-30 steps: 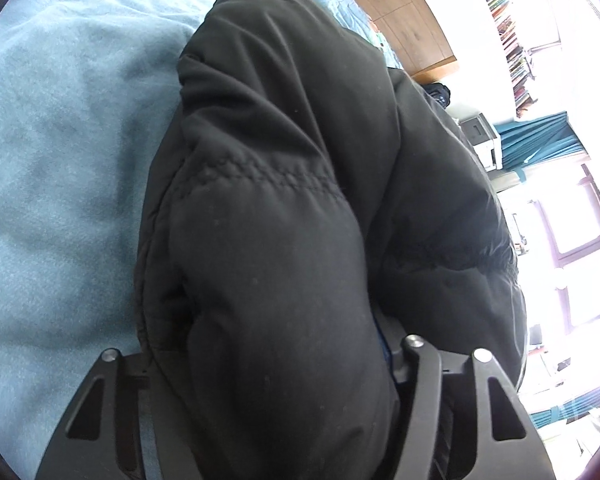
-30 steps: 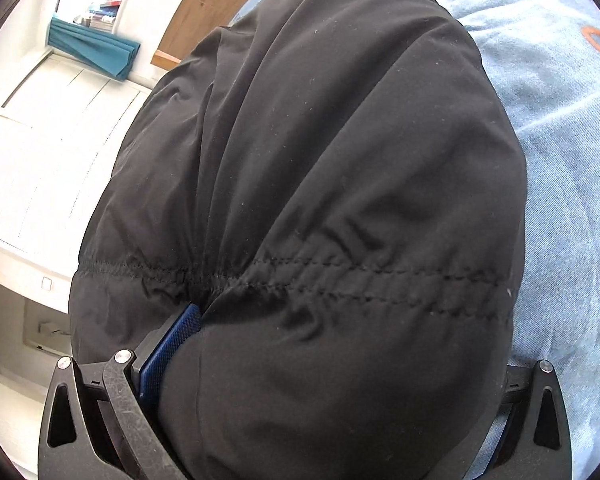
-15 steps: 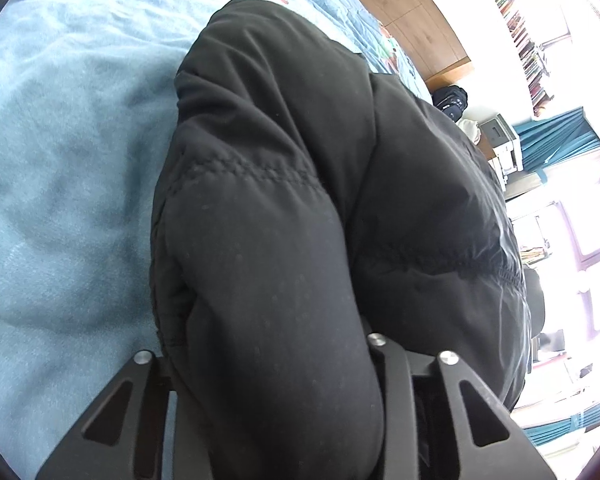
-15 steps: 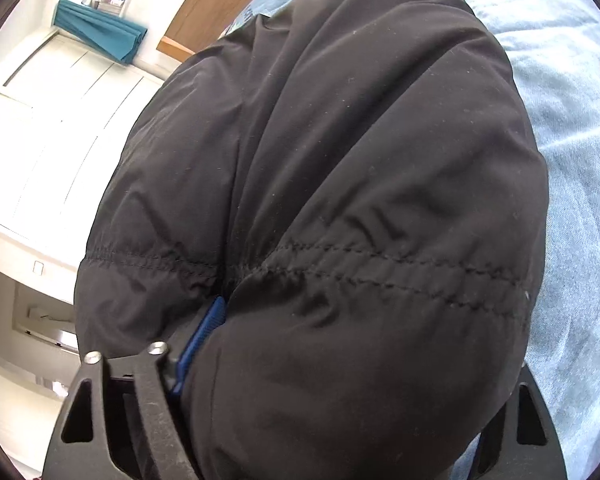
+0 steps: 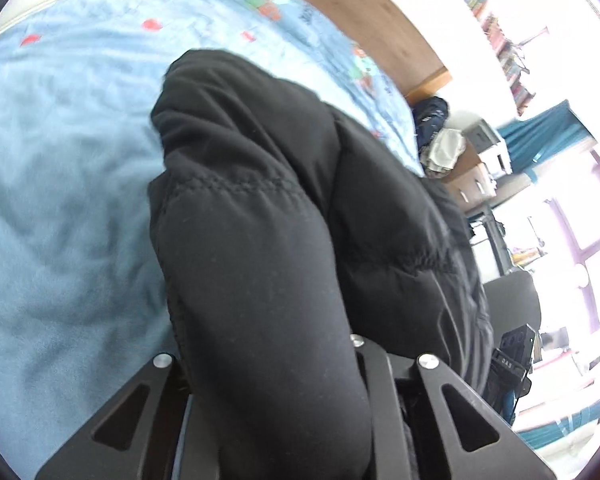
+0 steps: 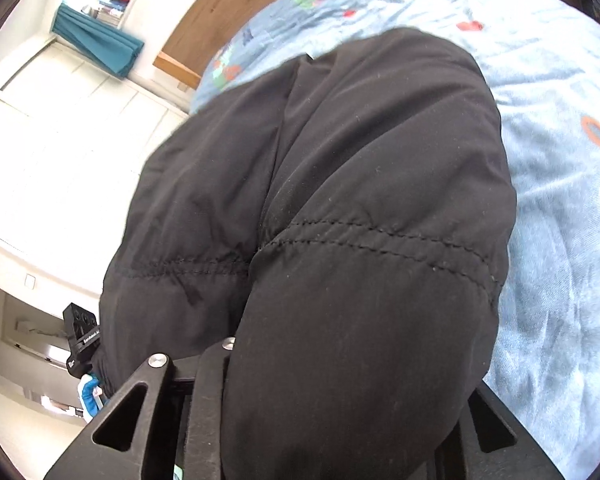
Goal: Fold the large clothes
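The left gripper squeezes the puffy black coat; its jaws have just been closing. The right gripper pinches it too, above the blue blanket

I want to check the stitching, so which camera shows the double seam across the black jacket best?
The right wrist view: the seam on the black jacket runs sharp and nearly full width in two stitched rows. The left wrist view shows only a shorter, softer stretch of seam near the jacket's upper fold.
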Available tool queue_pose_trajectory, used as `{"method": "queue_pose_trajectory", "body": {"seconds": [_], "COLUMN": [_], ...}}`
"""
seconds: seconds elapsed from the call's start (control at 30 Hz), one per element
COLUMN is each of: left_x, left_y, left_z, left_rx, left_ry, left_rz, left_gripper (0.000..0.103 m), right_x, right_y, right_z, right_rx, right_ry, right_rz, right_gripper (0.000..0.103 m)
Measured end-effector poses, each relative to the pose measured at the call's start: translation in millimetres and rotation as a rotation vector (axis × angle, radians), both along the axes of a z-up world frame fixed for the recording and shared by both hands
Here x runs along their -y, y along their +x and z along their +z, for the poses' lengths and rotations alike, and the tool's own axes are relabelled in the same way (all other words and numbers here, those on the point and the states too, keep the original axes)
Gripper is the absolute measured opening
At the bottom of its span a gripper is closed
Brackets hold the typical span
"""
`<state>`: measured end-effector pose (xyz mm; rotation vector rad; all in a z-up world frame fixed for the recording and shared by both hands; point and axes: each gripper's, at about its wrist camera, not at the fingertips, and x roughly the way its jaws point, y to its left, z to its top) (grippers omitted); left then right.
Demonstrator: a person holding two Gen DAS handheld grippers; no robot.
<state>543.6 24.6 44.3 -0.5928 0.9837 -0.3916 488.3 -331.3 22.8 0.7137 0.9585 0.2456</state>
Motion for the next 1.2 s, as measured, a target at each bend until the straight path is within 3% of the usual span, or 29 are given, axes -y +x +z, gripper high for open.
{"method": "queue_pose_trajectory", "body": {"seconds": [0.33, 0.53, 0.7, 0.8, 0.9, 0.97, 1.03, 1.2], "left_x": [-11.0, -28.9, -41.0, -40.5, -43.5, -55.1, -66.6, -84.7], "left_y": [-58.9, -105.0, -135.7, -140.9, -148.7, -151.6, -154.9, -167.7], "left_z": [101.0, 124.3, 96.4, 56.3, 11.7, -7.4, -17.5, -21.9], "left_rx": [0.129, 0.166, 0.145, 0.097, 0.037, 0.006, -0.024, -0.062], "left_ry": [0.028, 0.04, 0.064, 0.089, 0.167, 0.147, 0.136, 0.183], "left_rz": [-0.05, -0.058, -0.065, -0.063, -0.046, -0.022, -0.002, 0.007], "left_gripper": [0.014, 0.014, 0.014, 0.014, 0.015, 0.019, 0.032, 0.047], "right_x": [-24.0, -43.7, -50.9, -55.4, -59.3, -55.3, -45.7, -20.7], "right_y": [-40.5, -78.0, -99.7, -105.3, -106.5, -111.4, -118.8, -139.9], "right_z": [96.4, 118.6, 101.4, 71.3, 37.8, 23.0, 13.1, -1.3], "right_rx": [0.145, 0.196, 0.17, 0.108, 0.029, -0.001, -0.018, -0.088], "right_ry": [-0.034, -0.007, -0.006, -0.024, -0.07, -0.088, -0.082, -0.122], "right_rz": [0.024, 0.026, 0.031, 0.027, 0.015, -0.004, -0.026, -0.103], "right_gripper": [0.023, 0.023, 0.023, 0.023, 0.024, 0.026, 0.034, 0.063]}}
